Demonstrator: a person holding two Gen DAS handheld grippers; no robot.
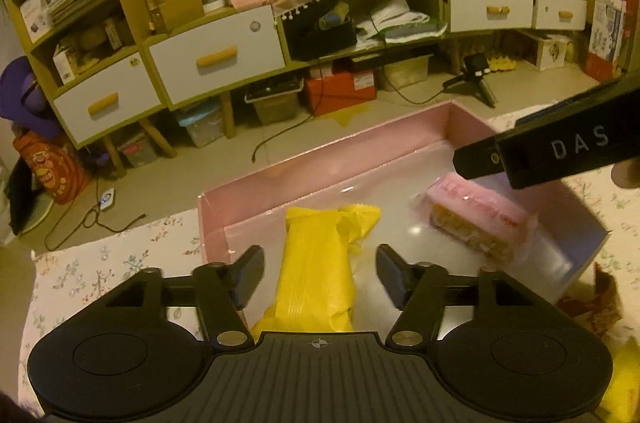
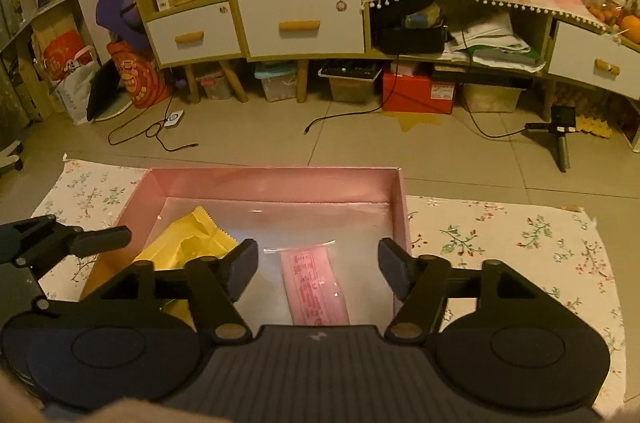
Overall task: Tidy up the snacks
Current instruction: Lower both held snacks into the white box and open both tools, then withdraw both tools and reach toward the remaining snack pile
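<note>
A pink box [image 1: 320,151] with a pale floor sits on a floral cloth [image 1: 100,275]. A yellow snack packet [image 1: 316,271] lies in its left part. A pink snack packet [image 1: 476,219] lies in its right part. My left gripper [image 1: 320,275] is open, its fingers on either side of the yellow packet and apart from it. My right gripper [image 2: 318,269] is open over the pink packet [image 2: 316,287], not touching it. The box [image 2: 280,181] and yellow packet [image 2: 192,243] show in the right wrist view. The right gripper's finger [image 1: 480,159] enters the left wrist view; the left gripper's finger [image 2: 100,241] enters the right wrist view.
A red-and-gold wrapper [image 1: 596,303] and something yellow [image 1: 620,383] lie on the cloth right of the box. Beyond the cloth [image 2: 500,251] is a tiled floor [image 2: 360,143] with cables, a small tripod [image 2: 556,135], and a long low cabinet [image 2: 304,23] with storage bins beneath.
</note>
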